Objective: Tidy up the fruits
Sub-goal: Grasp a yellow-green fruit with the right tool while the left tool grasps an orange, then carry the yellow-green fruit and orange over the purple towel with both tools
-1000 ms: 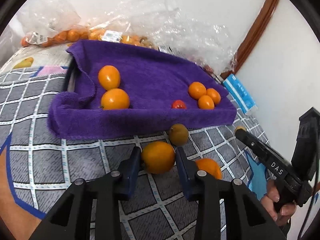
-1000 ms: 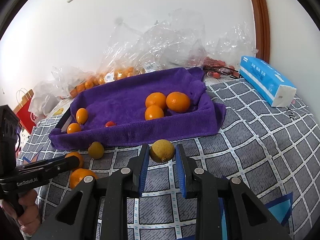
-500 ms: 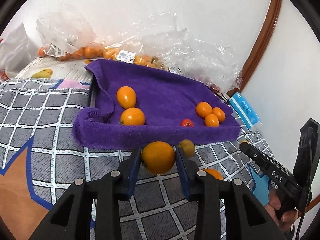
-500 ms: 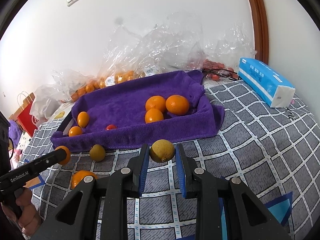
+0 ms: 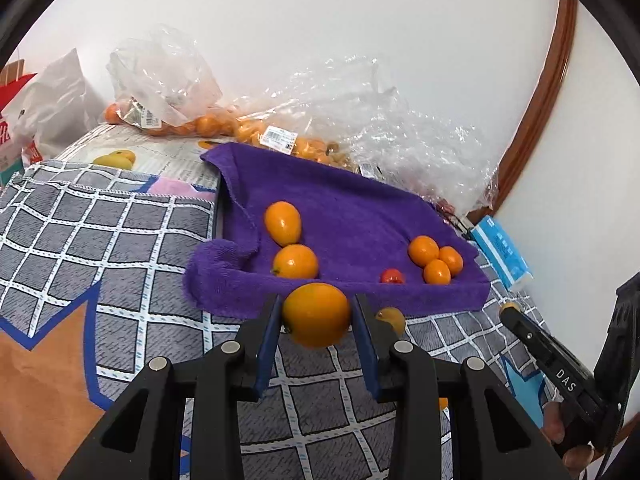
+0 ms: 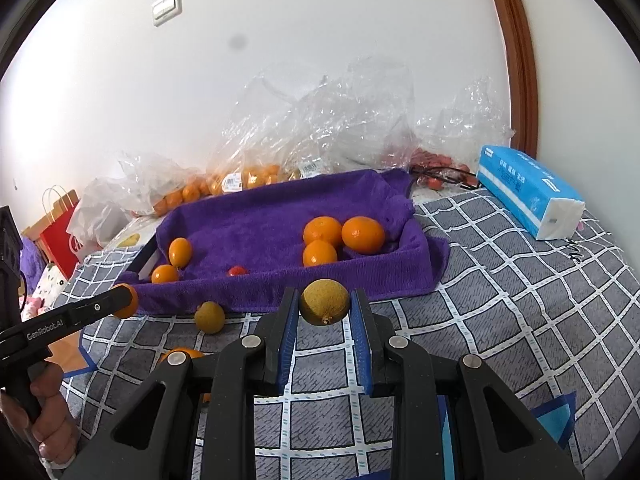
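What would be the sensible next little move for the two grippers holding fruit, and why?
Probably carry the left gripper forward over the purple towel tray and let go there: it is shut on an orange fruit just short of the tray's front edge, where two similar fruits already lie.

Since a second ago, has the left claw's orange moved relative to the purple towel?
Yes. The orange in the left claw has risen off the mat toward the purple towel, now overlapping its front edge.

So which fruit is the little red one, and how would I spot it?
Find the purple towel spread on the checked cloth. Along its near edge, between the orange fruits at either end, lies the small red tomato, the only red fruit on it.
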`<state>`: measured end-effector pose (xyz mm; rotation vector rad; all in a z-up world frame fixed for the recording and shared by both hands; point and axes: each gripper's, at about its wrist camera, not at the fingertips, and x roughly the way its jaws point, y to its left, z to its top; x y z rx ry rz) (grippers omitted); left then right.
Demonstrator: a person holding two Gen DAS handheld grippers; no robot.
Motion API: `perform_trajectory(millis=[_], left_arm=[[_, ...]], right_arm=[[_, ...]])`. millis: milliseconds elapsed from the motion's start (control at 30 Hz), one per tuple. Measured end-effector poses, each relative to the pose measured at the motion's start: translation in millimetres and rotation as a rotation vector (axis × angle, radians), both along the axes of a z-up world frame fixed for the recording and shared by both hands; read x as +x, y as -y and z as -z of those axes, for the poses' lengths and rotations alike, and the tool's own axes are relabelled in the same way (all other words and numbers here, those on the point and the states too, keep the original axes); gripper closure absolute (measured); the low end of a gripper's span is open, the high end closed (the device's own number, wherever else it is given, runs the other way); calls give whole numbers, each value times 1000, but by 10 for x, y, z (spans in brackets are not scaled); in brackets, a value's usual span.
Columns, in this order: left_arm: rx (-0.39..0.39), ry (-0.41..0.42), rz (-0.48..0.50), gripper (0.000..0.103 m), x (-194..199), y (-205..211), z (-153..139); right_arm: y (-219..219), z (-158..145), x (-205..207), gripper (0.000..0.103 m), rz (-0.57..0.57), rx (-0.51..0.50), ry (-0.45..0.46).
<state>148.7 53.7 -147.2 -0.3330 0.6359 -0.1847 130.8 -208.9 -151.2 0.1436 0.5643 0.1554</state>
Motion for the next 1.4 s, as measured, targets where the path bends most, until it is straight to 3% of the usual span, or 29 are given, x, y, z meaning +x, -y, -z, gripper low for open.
perform_trajectory(millis=[467, 833, 1167, 1400], left_arm=[[-15, 18, -37, 69, -36, -84, -31], [-74, -20, 5, 69, -40, -138, -58], [-10, -10, -12, 69, -73, -255, -356], [33, -5, -4, 69, 4, -287, -558]], right_arm=[[136, 12, 21, 77, 32, 61, 0], [26, -161, -73, 77, 32, 21, -24], [-120, -379, 48, 77, -1, 6, -42], [-168, -598, 121, 77, -12, 14, -2]])
